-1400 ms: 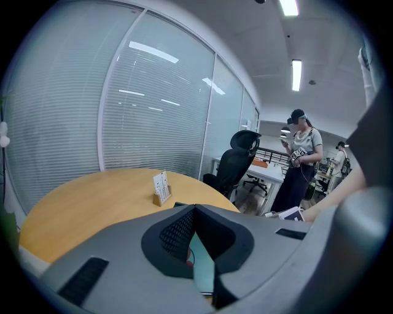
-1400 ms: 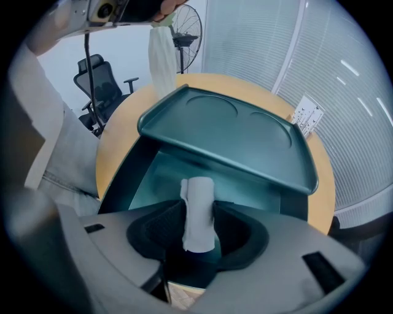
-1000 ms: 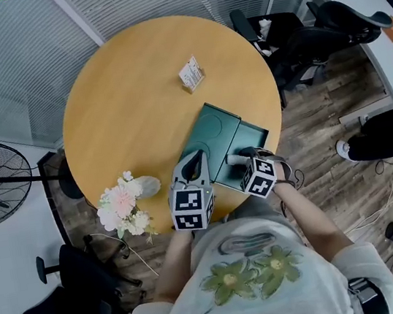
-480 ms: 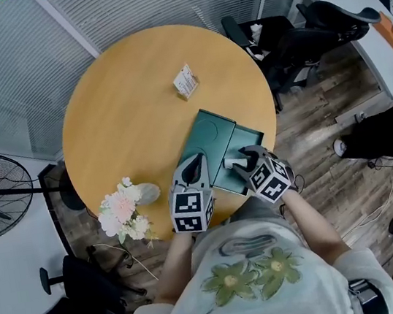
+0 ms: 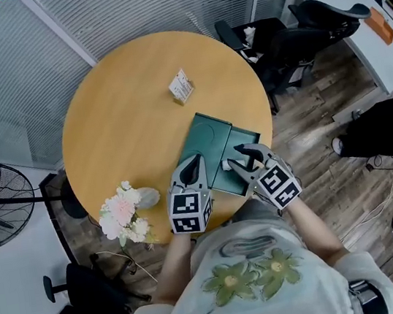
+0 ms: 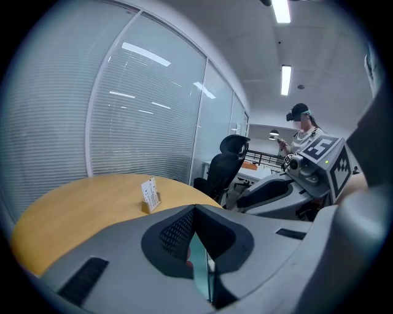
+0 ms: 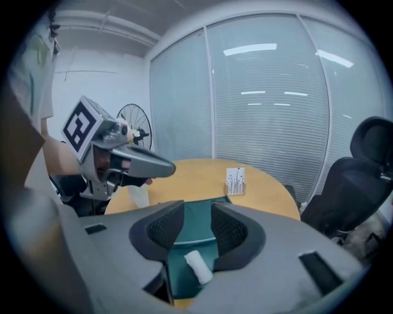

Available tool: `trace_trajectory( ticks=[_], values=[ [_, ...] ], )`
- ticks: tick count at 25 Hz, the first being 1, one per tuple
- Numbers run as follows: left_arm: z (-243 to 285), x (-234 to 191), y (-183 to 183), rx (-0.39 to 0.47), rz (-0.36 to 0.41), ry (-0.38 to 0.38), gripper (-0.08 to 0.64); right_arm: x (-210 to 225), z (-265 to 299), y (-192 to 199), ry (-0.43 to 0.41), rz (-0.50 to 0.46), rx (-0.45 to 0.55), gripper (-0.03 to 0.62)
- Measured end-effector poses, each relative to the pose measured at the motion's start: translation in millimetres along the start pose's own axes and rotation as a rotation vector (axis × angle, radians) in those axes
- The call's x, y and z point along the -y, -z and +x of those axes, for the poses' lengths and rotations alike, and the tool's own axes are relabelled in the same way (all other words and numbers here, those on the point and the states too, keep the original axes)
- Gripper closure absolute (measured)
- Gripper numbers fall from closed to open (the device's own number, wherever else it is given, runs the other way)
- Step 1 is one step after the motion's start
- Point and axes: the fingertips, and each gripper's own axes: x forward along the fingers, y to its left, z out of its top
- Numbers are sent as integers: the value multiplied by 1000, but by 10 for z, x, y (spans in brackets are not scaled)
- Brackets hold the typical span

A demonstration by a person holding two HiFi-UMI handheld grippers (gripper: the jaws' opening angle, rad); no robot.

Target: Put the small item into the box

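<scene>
One view shows the roll [image 7: 198,267] untouched between closing right tongs [image 7: 196,214]; left tongs [image 6: 195,211] pinch the box [image 6: 199,273] wall.

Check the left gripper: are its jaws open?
No, the left gripper has its jaws closed on a thin edge of the teal box.

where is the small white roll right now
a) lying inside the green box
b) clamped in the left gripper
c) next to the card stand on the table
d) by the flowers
a: in the right gripper view the white roll lies on the floor of the green box, under the right gripper, whose jaws are closing but not yet pressing on it.
</scene>
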Motion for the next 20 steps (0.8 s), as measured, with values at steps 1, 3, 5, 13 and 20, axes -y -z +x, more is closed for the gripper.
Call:
trace_trajectory(
  ticks=[1,3,5,13,20],
  values=[
    [-4,4,-6,1,1,2,557,-7,-32,-50,5,-2,18,448],
    [-15,19,-27,6,3,8,557,-17,-89,-123,17,-8,44,465],
    [-33,40,-54,12,3,16,557,-31,-141,-179,25,-12,66,497],
    [-85,137,-109,24,6,44,557,-79,-317,-318,67,-2,139,586],
    [-111,200,-125,32,7,59,557,-77,-417,-377,70,49,190,589]
  ],
)
